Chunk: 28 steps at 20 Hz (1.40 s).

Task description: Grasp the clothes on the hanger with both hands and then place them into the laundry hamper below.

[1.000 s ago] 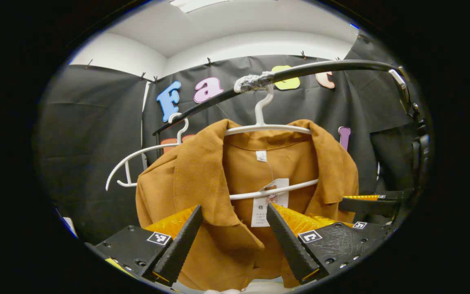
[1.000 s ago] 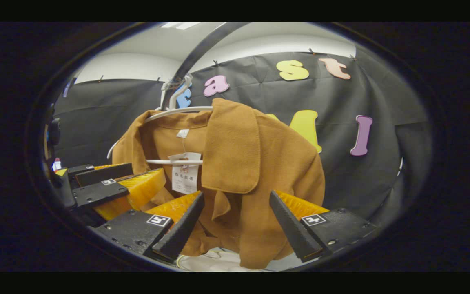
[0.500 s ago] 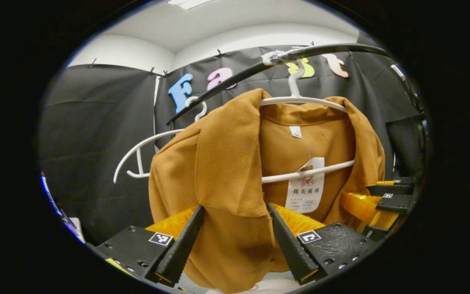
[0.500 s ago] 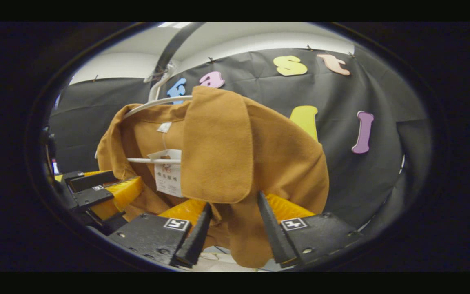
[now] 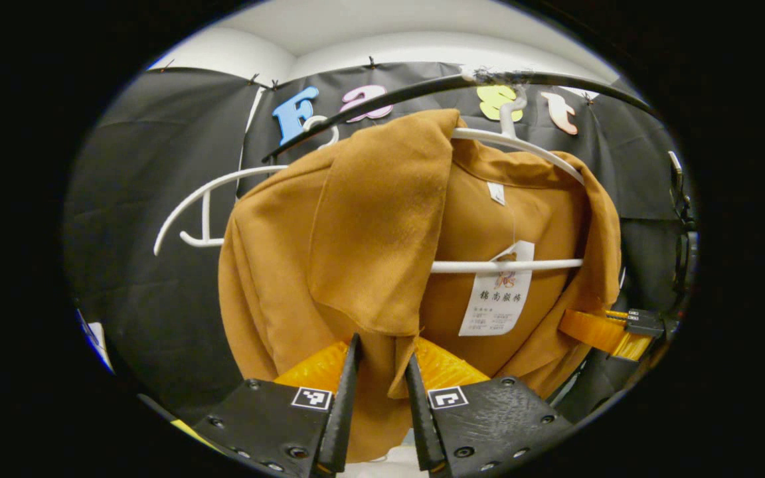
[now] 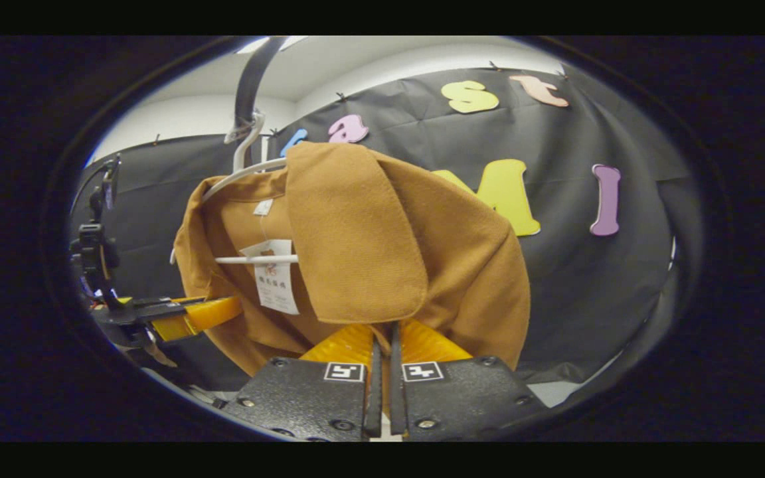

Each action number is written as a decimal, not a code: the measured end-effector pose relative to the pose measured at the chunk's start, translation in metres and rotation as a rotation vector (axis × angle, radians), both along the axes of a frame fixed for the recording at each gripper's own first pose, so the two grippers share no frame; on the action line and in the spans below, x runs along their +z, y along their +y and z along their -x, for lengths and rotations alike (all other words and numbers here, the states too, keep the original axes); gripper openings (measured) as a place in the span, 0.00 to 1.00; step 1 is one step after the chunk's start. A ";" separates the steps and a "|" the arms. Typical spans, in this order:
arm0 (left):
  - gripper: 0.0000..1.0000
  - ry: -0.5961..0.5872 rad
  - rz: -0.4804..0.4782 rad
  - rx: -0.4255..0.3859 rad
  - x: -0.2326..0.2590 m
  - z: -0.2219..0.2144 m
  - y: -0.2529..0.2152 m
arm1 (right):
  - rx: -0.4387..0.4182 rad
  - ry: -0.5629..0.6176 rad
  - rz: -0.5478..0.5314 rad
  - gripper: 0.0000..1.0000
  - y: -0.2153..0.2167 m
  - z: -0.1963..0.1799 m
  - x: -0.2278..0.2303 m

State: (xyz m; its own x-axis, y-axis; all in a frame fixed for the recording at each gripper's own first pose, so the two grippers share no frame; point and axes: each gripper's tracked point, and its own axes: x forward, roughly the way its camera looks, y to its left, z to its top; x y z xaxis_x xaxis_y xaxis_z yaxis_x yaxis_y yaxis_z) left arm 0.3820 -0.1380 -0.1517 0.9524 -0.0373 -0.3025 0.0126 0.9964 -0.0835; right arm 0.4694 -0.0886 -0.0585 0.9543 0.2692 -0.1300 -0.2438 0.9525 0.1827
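In the left gripper view, low and near, my left gripper [image 5: 381,372] has drawn its black ribbed fingers [image 5: 344,398] in from the wide spread of a second ago to a narrow gap, with the front edge of the rust-brown woven jacket [image 5: 276,252] running down between them. I judge they are pressing on that fold, though the gap has not fully shut. The jacket hangs on the white plastic hanger [image 5: 509,265], whose hook sits over the black curved rail [image 5: 382,99] above. A second, bare white hanger [image 5: 203,199] hangs just to the left. The paper tag [image 5: 497,292] dangles inside the collar. Far right, the orange side of my other gripper [image 5: 601,328] reaches into the jacket's right front.

In the right gripper view, the right gripper [image 6: 382,372] has gone from clearly apart to fingers [image 6: 374,385] almost touching, only a dark slit between them, just under the jacket's [image 6: 462,265] hanging lapel. Whether cloth is truly caught in that slit I cannot tell, since the lapel covers the tips. To the left, my left gripper [image 6: 183,315] reaches in at the jacket's other front.

Both sides have closed, so the grasp looks nearly made. What remains, I judge, is lifting the shoulders off the hanger [image 6: 256,259] and lowering the jacket to the hamper.
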 end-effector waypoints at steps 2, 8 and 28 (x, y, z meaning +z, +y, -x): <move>0.41 0.009 0.016 -0.013 -0.003 0.003 0.000 | 0.024 0.023 -0.019 0.07 0.000 0.000 -0.001; 0.05 0.004 -0.010 0.041 0.001 0.001 0.015 | 0.079 0.042 -0.064 0.04 0.000 0.004 -0.004; 0.04 -0.105 0.102 0.043 0.069 0.027 0.059 | 0.655 -0.053 -0.714 0.04 0.011 0.065 0.071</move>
State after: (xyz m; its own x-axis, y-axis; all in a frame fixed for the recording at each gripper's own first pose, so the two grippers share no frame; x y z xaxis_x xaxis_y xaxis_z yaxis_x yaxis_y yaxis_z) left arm 0.3550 -0.0788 -0.0827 0.9800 -0.0209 -0.1978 -0.0163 0.9827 -0.1846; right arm 0.4041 -0.0775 0.0128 0.5872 0.7480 0.3093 -0.7111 0.2941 0.6386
